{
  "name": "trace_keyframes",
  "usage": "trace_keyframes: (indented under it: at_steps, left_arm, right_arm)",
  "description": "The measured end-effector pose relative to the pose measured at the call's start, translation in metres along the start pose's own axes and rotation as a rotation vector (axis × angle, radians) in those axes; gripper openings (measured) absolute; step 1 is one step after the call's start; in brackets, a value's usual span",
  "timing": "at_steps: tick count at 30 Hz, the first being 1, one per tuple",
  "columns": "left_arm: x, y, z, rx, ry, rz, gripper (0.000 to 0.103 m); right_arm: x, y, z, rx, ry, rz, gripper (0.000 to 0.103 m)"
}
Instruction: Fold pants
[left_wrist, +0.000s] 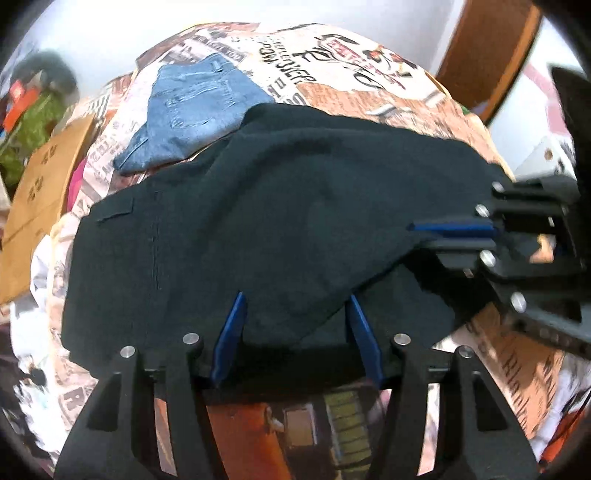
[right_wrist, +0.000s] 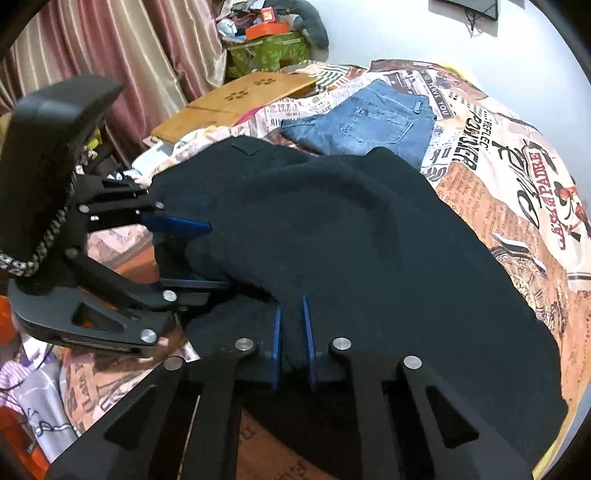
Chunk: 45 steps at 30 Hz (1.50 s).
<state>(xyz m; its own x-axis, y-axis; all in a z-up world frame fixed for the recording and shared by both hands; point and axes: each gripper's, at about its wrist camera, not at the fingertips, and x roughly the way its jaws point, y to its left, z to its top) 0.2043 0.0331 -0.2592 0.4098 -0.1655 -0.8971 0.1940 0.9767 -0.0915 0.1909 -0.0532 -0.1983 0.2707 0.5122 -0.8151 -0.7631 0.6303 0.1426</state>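
Your black pants (left_wrist: 258, 221) lie across the printed bedspread (right_wrist: 498, 192) near its front edge. Right gripper (right_wrist: 291, 314) is clamped on their near fold; left gripper (left_wrist: 295, 310) straddles the hem, jaws apart. Folded jeans (right_wrist: 369, 125) sit behind.

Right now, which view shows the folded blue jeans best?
The right wrist view: the folded blue jeans show sharply, back pocket and waistband readable, beyond the black pants. The left wrist view shows them blurrier, their near edge hidden by the pants.
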Motion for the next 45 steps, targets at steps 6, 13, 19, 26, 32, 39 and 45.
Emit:
trace_keyframes:
  at_steps: [6,13,19,26,32,39,45]
  left_arm:
    - [-0.018,-0.011,0.002,0.041,-0.074,0.009,0.023]
    - [-0.037,-0.019,-0.003,0.095,-0.1,0.024,0.02]
    - [-0.018,-0.016,-0.017,0.067,-0.012,-0.002,0.022]
    - [-0.04,0.012,-0.033,-0.05,-0.039,-0.008,0.04]
    - [-0.074,0.082,-0.045,-0.235,-0.11,0.118,0.055]
    - [-0.071,0.164,-0.061,-0.483,-0.078,0.181,0.055]
    - [-0.04,0.169,-0.063,-0.54,-0.014,0.103,0.055]
  right_arm:
    - [-0.014,0.003,0.001,0.004,-0.045,0.003,0.006]
    - [-0.032,0.01,-0.002,-0.003,-0.066,0.034,0.006]
    - [-0.015,0.015,-0.011,-0.003,0.012,0.038,0.01]
    - [-0.023,0.009,-0.017,0.053,0.031,0.039,0.036]
    - [-0.048,-0.002,-0.023,0.079,-0.024,-0.032,0.039]
    - [-0.064,-0.03,-0.037,0.166,-0.071,-0.146,0.048]
    - [-0.057,-0.064,-0.051,0.239,-0.027,-0.249,0.048]
